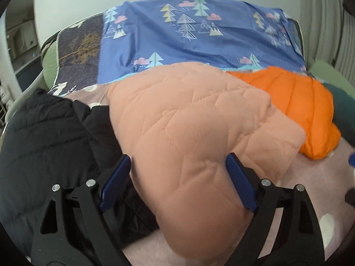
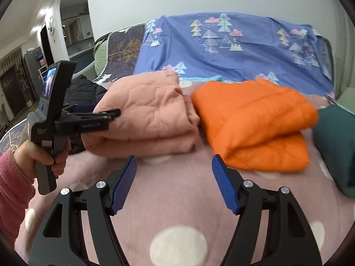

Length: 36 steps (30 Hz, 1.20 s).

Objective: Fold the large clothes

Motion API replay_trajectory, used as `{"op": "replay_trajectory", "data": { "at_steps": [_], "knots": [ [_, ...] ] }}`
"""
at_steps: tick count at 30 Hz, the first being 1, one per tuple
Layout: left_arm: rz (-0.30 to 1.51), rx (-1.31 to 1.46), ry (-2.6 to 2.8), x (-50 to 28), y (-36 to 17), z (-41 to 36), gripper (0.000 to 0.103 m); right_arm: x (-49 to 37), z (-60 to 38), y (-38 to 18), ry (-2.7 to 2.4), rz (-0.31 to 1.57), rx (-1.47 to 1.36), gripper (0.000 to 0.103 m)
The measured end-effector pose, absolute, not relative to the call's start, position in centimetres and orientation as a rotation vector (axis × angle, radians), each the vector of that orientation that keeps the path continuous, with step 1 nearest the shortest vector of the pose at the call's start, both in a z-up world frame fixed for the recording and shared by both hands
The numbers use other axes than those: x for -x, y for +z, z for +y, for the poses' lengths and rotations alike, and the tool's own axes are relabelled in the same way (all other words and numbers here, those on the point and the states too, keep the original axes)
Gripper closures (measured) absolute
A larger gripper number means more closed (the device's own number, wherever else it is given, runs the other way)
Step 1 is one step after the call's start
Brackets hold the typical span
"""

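1. The right gripper (image 2: 174,182) is hanging nearest its own camera with its blue pads (image 2: 124,184) spread apart, nothing between them, over a bare patch of the pink dotted blanket (image 2: 177,210).
2. The left gripper (image 1: 177,177) is standing with its jaws spread wide, straddling the rounded near end of the folded peach quilted garment (image 1: 188,133); the pads are sitting beside the fabric, and whether they are touching it is hard to tell. In the right wrist view a hand (image 2: 46,153) in a pink fleece sleeve (image 2: 13,186) is gripping that tool's handle.
3. The peach garment is lying folded in a thick bundle on the blanket, with a black puffer jacket (image 1: 44,133) just to its left.
4. A folded orange puffer garment (image 2: 255,119) is sitting just to its right, and a dark green folded item (image 2: 335,146) is lying beyond that.
5. Farther back, a blue sheet with tree prints (image 2: 221,51) is draping over the backrest, beside a dark cover with golden branches (image 2: 124,46).
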<state>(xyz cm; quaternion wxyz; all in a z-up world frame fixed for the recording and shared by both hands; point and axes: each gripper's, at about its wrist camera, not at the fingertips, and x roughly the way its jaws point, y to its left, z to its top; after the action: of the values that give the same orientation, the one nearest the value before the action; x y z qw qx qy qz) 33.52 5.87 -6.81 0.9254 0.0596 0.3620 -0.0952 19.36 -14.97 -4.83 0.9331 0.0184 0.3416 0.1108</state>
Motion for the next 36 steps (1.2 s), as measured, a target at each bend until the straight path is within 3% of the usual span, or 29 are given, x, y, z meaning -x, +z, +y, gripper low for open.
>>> {"op": "replay_trajectory", "data": {
  "at_steps": [15, 28, 36],
  "knots": [
    [0.634, -0.164, -0.198, -18.6, -0.3, 3.0, 0.002, -7.7, -16.3, 0.6, 0.140, 0.577, -0.031, 0.024],
    [0.539, -0.140, -0.165, -8.0, 3.8, 4.4, 0.002, -0.6, -15.4, 3.7, 0.121, 0.541, -0.074, 0.012],
    [0.567, -0.151, -0.099, -3.2, 3.6, 4.7, 0.002, 3.1, -14.3, 3.9, 0.056, 0.569, -0.038, 0.010]
  ]
}}
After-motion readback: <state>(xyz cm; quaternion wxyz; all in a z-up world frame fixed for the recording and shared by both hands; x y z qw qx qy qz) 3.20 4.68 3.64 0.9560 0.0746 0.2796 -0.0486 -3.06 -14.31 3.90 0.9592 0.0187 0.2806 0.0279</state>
